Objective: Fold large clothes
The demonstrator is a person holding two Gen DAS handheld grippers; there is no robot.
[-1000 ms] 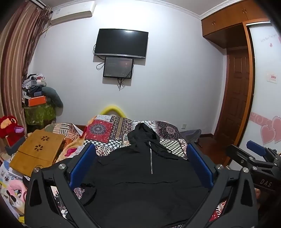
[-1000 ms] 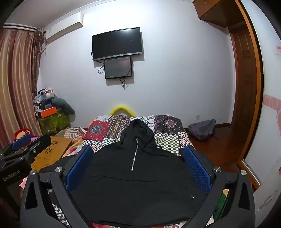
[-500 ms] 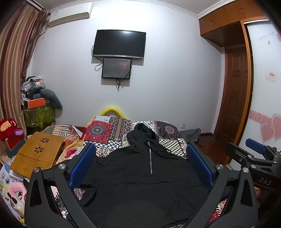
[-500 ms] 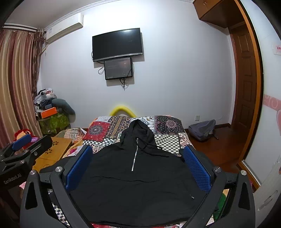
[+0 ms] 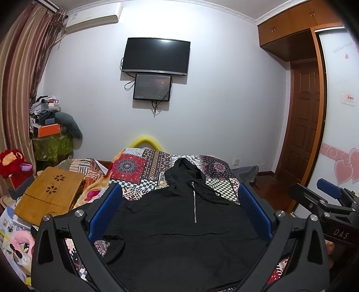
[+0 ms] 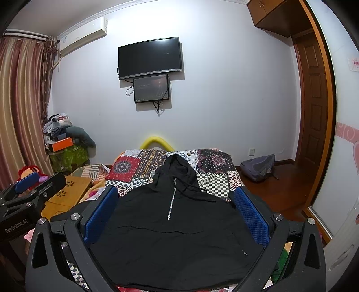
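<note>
The left tool [image 5: 180, 209] is hanging released above the near end of the bed, its blue-padded fingers [image 5: 105, 213] spread wide with nothing between them. The right tool [image 6: 176, 211] is hovering in the same manner, its fingers [image 6: 251, 215] parted and gripping nothing; it is also showing at the right edge of the left wrist view [image 5: 325, 202], just as the left one is showing at the left edge of the right wrist view [image 6: 29, 191]. Under both tools a black hoodie [image 5: 179, 229] is lying spread flat on the bed, front up, its hem nearest and its hood [image 6: 177, 166] pointing toward the far wall. A short silver zipper [image 6: 171, 204] is running down from the neck, and a dark drawstring [image 6: 197, 191] is trailing across the chest. The bed is wearing a patchwork quilt [image 5: 139, 166] of red, black and checkered squares. To the left a wooden lap tray [image 5: 51, 193] is resting beside the bed, with a red plush toy [image 5: 13, 161] past it. To the right a grey backpack [image 6: 260, 167] is sitting on the wooden floor near a brown door [image 6: 311, 107]. On the far wall a dark television [image 5: 156, 56] is hanging above a smaller screen [image 5: 152, 87], with an air conditioner [image 5: 94, 20] mounted high near the striped curtain [image 6: 20, 107]
</note>
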